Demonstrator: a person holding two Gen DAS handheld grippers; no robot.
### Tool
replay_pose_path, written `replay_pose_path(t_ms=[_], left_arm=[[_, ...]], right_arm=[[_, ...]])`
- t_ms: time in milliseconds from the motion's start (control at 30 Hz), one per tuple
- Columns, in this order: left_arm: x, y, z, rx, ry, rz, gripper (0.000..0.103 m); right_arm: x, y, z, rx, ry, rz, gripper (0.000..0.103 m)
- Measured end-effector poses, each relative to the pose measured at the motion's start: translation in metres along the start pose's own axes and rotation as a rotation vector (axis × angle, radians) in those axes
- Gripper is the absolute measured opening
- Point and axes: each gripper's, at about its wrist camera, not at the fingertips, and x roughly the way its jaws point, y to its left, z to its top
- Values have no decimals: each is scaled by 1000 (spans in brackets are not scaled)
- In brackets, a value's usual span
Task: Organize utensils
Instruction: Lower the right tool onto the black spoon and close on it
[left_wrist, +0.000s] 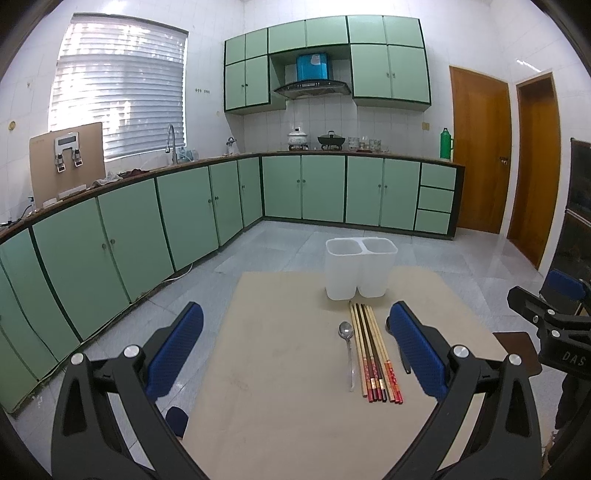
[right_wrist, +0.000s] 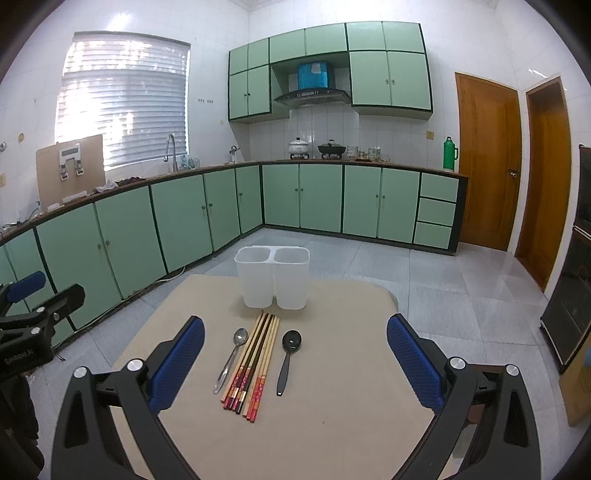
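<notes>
Both the left tool (left_wrist: 295, 347) and the right tool (right_wrist: 295, 354) hung spread apart and empty above the table (right_wrist: 332, 424), where a metal spoon (right_wrist: 231, 360), chopsticks (right_wrist: 255, 363) and a black spoon (right_wrist: 288, 360) lay just before the white two-compartment holder (right_wrist: 273, 277).

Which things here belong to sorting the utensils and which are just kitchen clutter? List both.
For the job: metal spoon, black spoon, chopsticks, empty two-compartment holder, all on the table.

Just lying about: green thermos, white pot, dark pan, cardboard sheet on the counter.
</notes>
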Motion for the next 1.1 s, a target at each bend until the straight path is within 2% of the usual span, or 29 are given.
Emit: replay_pose_path(t_ms=[133, 300, 400, 500, 633, 833, 1100], left_arm=[[23, 1, -2, -2, 32, 3, 98], [81, 1, -6, 15, 104, 22, 98], [131, 1, -16, 44, 190, 42, 98], [175, 4, -29, 50, 286, 49, 98], [220, 3, -45, 50, 362, 69, 98], [249, -1, -54, 54, 402, 61, 98], [266, 1, -52, 25, 419, 37, 98]], right_arm=[[25, -3, -1, -3, 35, -6, 97], [84, -9, -9, -1, 134, -7, 97], [130, -14, -16, 28, 225, 19, 96], [170, -17, -24, 32, 298, 12, 91], [216, -15, -35, 38, 378, 13, 85], [261, -9, -51, 85, 486, 28, 70], [287, -2, -59, 118, 538, 13, 56]])
